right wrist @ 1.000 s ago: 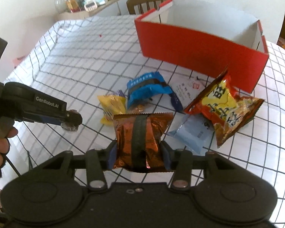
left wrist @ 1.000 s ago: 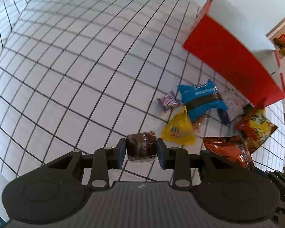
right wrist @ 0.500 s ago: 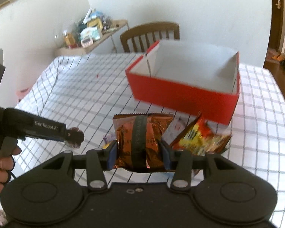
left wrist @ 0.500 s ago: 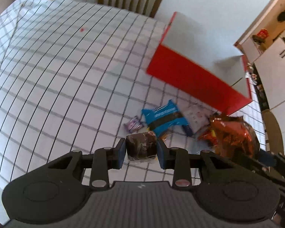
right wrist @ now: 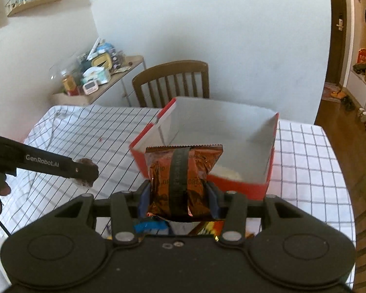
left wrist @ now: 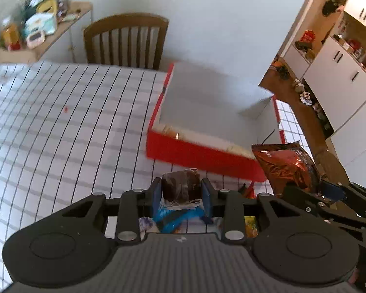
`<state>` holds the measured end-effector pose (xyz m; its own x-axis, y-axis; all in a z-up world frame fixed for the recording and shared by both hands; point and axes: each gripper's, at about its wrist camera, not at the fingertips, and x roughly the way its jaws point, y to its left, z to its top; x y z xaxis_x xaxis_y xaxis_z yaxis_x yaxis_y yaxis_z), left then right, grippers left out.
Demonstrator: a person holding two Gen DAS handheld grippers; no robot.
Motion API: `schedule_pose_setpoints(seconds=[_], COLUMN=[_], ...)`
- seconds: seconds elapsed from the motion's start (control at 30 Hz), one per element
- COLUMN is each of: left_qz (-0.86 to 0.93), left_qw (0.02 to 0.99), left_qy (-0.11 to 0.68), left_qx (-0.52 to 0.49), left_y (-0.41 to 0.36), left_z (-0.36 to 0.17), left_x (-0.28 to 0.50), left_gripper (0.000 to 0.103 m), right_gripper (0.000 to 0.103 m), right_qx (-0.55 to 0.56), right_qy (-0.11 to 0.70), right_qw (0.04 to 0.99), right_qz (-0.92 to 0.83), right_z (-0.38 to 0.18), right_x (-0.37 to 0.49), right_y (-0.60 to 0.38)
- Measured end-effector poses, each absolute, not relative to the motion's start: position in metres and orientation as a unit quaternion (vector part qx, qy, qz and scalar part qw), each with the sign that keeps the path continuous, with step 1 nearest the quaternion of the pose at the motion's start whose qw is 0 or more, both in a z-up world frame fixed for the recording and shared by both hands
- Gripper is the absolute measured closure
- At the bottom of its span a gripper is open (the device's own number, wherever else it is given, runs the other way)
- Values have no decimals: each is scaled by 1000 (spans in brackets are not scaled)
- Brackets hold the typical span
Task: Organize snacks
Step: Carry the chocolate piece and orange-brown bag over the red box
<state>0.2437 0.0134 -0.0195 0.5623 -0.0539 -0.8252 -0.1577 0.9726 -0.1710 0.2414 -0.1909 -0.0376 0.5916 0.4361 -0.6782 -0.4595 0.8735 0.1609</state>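
My left gripper [left wrist: 181, 190] is shut on a small dark brown wrapped cake [left wrist: 180, 186], held above the table just short of the red box [left wrist: 197, 152]. My right gripper [right wrist: 178, 194] is shut on an orange-brown foil snack bag [right wrist: 183, 178], held in front of the red box [right wrist: 268, 171], whose white inside is open upward. The bag [left wrist: 285, 168] and the right gripper also show at the right of the left wrist view. The left gripper [right wrist: 85, 172] shows at the left of the right wrist view. A blue packet [left wrist: 175, 216] lies on the table under the left gripper.
The table has a white cloth with a black grid [left wrist: 61, 127]. A wooden chair [right wrist: 173, 83] stands behind the box. A cluttered shelf [right wrist: 97, 73] is at the back left. More snack packets [right wrist: 207, 227] lie on the table under the right gripper.
Both grippers have risen and moved toward the red box with their snacks. The loose snacks on the table have slid down under the grippers in both views.
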Motion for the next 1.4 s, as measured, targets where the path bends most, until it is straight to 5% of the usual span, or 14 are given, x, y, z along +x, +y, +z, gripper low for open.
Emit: schedule_pose_setpoints(seconds=[0.53, 1.4], left_qz=[9, -10], left_qw=[877, 822], left_qy=[476, 569], left_qx=[-56, -9], left_y=[-12, -35], left_z=[-15, -137], left_x=[349, 455], left_gripper=[70, 70], right_gripper=[57, 57], right_qx=[-17, -63], right_qy=[373, 490], right_qw=[909, 853], right_qz=[184, 165], right_z=[-45, -146], right_x=[328, 411], right_y=[-193, -157])
